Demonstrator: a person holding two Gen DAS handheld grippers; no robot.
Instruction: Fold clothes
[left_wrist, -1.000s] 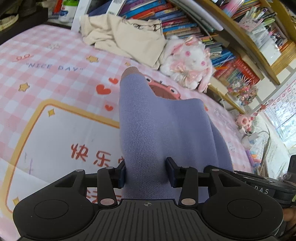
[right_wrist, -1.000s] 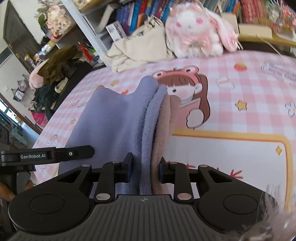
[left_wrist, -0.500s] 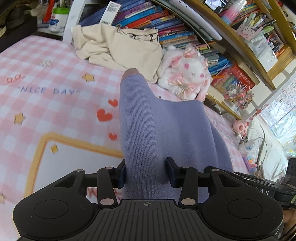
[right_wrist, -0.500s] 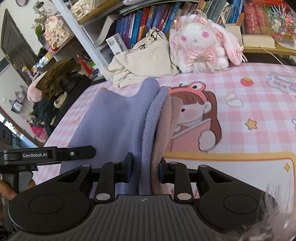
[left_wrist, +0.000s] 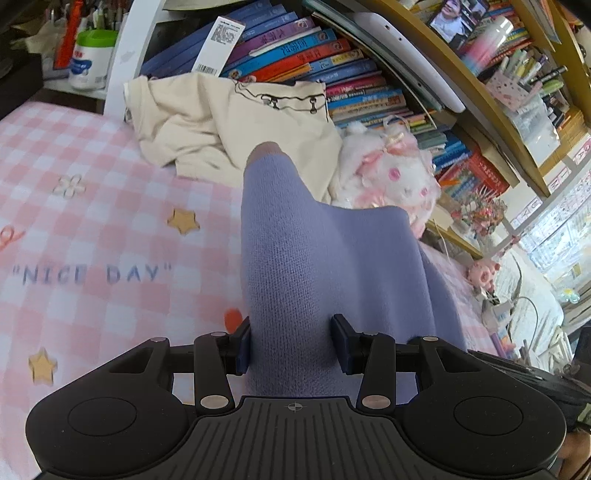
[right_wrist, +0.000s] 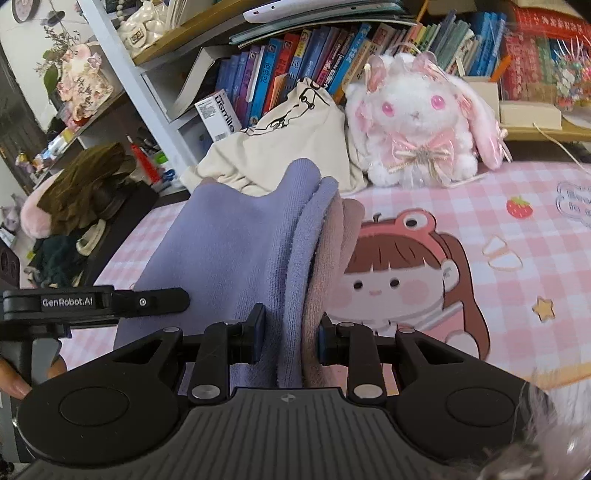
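Note:
A folded lavender knit garment (left_wrist: 314, 266) with a dusty-pink inner layer (right_wrist: 332, 258) hangs between both grippers above the pink checked bed cover (left_wrist: 92, 221). My left gripper (left_wrist: 291, 347) is shut on one end of the bundle, which bulges up between its fingers. My right gripper (right_wrist: 290, 339) is shut on the other end, clamping several stacked purple and pink layers (right_wrist: 258, 251). The left gripper's handle (right_wrist: 92, 302) shows at the left of the right wrist view.
A crumpled cream garment (left_wrist: 221, 114) lies at the bed's far edge, also visible in the right wrist view (right_wrist: 280, 147). A white and pink plush rabbit (right_wrist: 421, 118) sits beside it. Bookshelves (left_wrist: 332, 62) stand behind. Dark clothes (right_wrist: 81, 192) are piled at left.
Both grippers have carried the folded garment forward across the bed toward the cream garment, plush rabbit and bookshelves. Both stay shut on it.

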